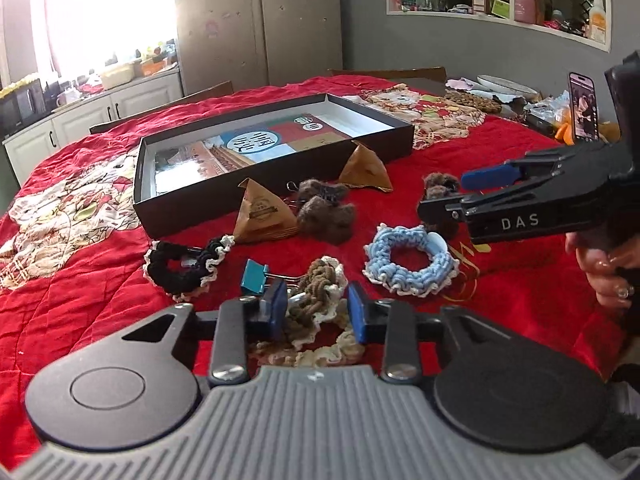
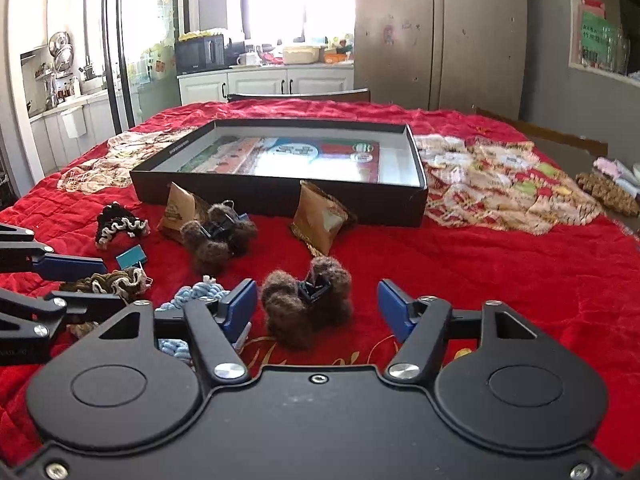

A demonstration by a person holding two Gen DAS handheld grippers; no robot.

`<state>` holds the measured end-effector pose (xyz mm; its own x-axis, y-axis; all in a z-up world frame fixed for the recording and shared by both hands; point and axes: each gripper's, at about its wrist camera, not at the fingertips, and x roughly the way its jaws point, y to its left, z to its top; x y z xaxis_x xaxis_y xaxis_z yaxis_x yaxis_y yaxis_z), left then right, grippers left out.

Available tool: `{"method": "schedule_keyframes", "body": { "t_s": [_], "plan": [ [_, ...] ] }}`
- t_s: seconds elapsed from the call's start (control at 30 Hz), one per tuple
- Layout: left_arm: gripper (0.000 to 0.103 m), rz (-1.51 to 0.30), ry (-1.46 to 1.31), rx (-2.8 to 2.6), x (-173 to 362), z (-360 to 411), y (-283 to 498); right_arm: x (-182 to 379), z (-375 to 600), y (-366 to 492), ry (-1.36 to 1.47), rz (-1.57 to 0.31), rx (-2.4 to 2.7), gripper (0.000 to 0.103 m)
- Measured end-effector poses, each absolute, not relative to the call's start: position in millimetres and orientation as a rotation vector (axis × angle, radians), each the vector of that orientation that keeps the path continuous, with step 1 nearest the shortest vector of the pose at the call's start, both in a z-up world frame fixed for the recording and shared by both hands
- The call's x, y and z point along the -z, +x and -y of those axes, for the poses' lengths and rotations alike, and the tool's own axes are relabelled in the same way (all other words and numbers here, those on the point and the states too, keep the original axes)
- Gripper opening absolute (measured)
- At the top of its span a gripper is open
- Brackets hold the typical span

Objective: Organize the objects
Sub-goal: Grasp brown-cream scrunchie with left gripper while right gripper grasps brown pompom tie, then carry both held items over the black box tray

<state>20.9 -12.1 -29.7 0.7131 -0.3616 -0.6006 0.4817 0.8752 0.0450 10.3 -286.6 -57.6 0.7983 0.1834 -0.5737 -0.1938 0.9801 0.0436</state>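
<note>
In the left wrist view my left gripper (image 1: 318,310) is shut on a brown crocheted scrunchie (image 1: 320,292) lying on the red tablecloth; both blue pads press its sides. My right gripper (image 2: 316,306) stands open around a fuzzy brown hair clip (image 2: 308,304), with gaps on both sides of it. A hand holds that gripper at the right edge of the left wrist view. Beyond lies an open black shallow box (image 2: 280,196) with a printed card inside.
Near the box lie a second fuzzy clip (image 2: 220,236), two brown paper packets (image 2: 178,208) (image 2: 320,220), a black scrunchie (image 1: 180,268), a teal binder clip (image 1: 254,276) and a light blue scrunchie (image 1: 412,268). A phone (image 1: 584,108) stands at the far right.
</note>
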Motion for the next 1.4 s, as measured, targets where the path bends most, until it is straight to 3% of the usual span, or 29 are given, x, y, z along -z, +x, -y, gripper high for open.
{"method": "schedule_keyframes", "body": {
  "t_s": [0.23, 0.47, 1.0, 1.4],
  "plan": [
    [0.026, -0.631, 0.16, 0.483, 26.3, 5.9, 29.2, 62.4, 289.9, 19.3, 0.018, -0.635, -0.221, 0.044],
    [0.016, -0.663, 0.067, 0.487, 24.9, -3.3, 39.4, 58.9, 291.0, 18.0, 0.02, -0.615, -0.221, 0.036],
    [0.015, -0.583, -0.065, 0.464, -8.7, -26.4, 64.3, 15.1, 289.8, 24.9, -0.004, -0.496, -0.235, 0.035],
    [0.015, -0.5, -0.101, 0.358, -38.4, -25.7, 139.6, -12.6, 277.6, 109.9, -0.025, -0.428, -0.171, 0.035]
  ]
}}
